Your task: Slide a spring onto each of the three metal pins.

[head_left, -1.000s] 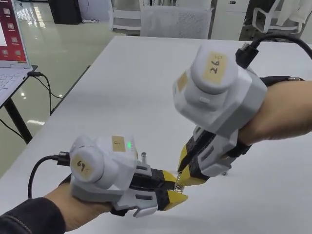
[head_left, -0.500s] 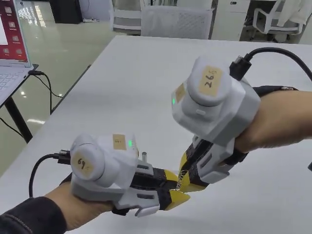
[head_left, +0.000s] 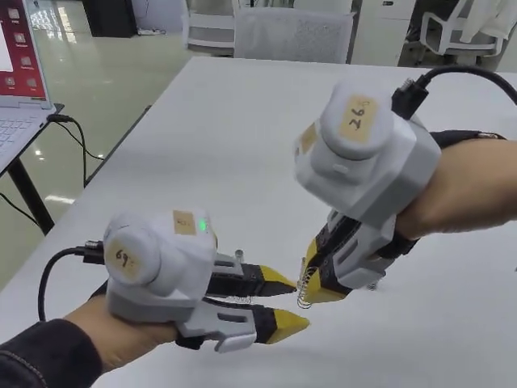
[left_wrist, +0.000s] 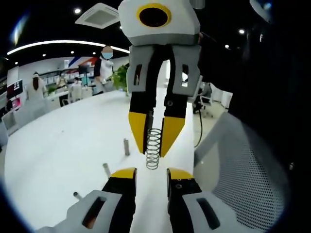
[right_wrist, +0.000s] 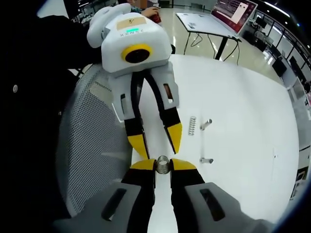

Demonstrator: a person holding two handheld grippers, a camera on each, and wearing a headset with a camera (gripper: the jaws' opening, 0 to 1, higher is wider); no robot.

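Left gripper (head_left: 291, 301): a second ago its jaws sat together right at the spring (head_left: 304, 293), nose to nose with the other tool. Now they stand apart with nothing between them, tips just short of the coil. I read that as the hand-over being finished, with the spring carried on one side only and the left side free to steady or guide. In the left gripper view the pins (left_wrist: 126, 146) (left_wrist: 105, 169) (left_wrist: 76, 195) stand in a row on the white tabletop (head_left: 242, 145), off to the left of the held spring. All three look bare, so by my judgement no spring is seated yet. The spring hangs between the two tools above the tabletop, near the pins but apart from them. Its long axis runs along the holding jaws, close to upright with a slight lean. The free lower end sticks out past the yellow tips and points down at the tabletop. In the right gripper view I look straight down the coil and see it as a ring. Right gripper (head_left: 312, 283): jaws clamped on the spring's upper turns. A second spring (right_wrist: 192, 125) lies flat on the tabletop beyond, just beside a pin.
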